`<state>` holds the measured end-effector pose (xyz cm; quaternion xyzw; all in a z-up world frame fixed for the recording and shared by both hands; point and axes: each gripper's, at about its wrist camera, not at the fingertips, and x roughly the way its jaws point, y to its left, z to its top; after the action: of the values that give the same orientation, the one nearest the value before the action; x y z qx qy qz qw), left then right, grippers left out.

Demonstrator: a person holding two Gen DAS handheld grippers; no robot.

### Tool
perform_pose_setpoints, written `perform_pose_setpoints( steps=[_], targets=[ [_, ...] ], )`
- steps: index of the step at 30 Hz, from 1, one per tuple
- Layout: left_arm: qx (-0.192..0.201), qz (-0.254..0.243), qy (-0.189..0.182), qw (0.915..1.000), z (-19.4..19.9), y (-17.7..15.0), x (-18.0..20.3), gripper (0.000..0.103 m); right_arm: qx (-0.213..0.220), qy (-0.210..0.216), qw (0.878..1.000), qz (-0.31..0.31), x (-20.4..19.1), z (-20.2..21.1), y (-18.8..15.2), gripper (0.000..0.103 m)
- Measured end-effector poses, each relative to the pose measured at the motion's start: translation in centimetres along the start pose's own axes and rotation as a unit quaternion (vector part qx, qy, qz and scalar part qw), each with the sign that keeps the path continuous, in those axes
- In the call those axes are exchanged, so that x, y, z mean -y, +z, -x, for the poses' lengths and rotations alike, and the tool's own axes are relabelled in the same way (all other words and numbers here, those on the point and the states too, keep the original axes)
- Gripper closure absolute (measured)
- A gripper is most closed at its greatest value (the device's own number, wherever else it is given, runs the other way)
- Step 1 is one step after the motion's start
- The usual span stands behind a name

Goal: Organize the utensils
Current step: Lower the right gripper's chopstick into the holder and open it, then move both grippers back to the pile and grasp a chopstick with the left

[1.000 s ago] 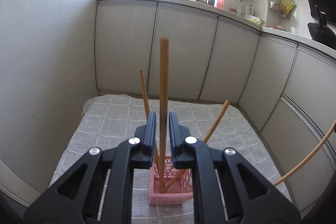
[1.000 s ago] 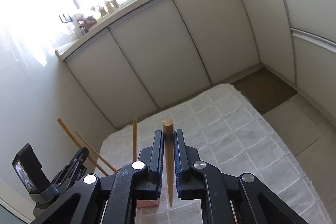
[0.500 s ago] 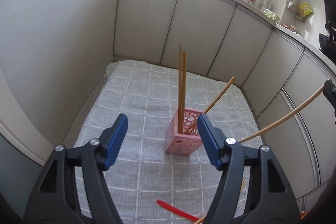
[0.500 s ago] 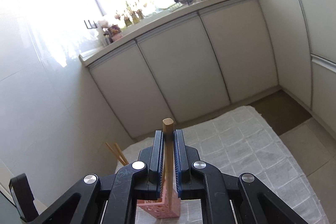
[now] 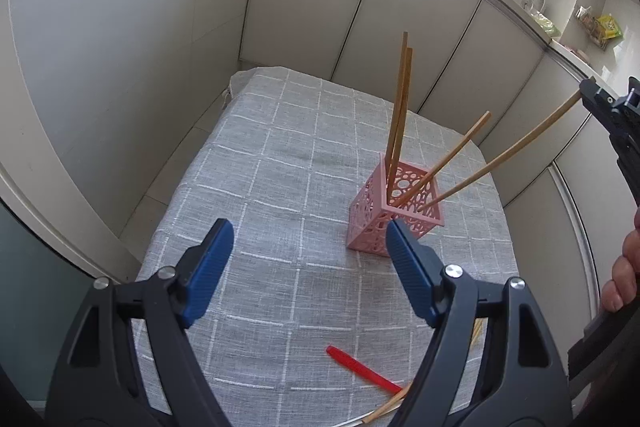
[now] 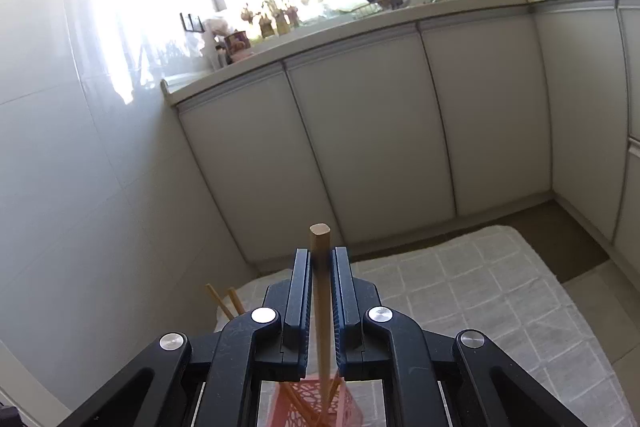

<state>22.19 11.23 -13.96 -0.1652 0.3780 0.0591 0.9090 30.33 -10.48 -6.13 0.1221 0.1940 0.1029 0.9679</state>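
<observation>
the right gripper (image 6: 320,259) pinches a chopstick (image 6: 321,291) whose tip sits in the pink holder (image 5: 394,213); the left gripper (image 5: 308,263) is spread wide, holder just beyond it.

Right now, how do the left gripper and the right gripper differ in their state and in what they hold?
The left gripper is open, its blue pads wide apart and nothing between them; the right gripper is shut on a wooden chopstick.

The left gripper hangs apart from the pink holder, over the grey cloth; the right gripper's chopstick has its lower end inside the holder.

Both have black arms and blue pads.
</observation>
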Motion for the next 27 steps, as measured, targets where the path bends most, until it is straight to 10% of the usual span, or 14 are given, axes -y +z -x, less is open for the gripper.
perform_pose_setpoints(
  steps=[11, 16, 27],
  targets=[
    [-0.017, -0.002, -0.006, 0.9998, -0.5, -0.3, -0.6, 0.024, -0.075, -0.011, 0.997, 0.011, 0.7, -3.9, -3.7, 0.093],
    [-0.041, -0.004, -0.019, 0.9990, -0.7, -0.6, -0.4, 0.024, -0.078, 0.008, 0.997, -0.027, 1.7, -2.0, -3.0, 0.047],
    [-0.151, -0.010, -0.036, 0.9879, -1.8, -2.8, 0.2, 0.024, -0.151, -0.050, 0.985, -0.064, 6.5, 2.1, -4.3, 0.034]
  ],
)
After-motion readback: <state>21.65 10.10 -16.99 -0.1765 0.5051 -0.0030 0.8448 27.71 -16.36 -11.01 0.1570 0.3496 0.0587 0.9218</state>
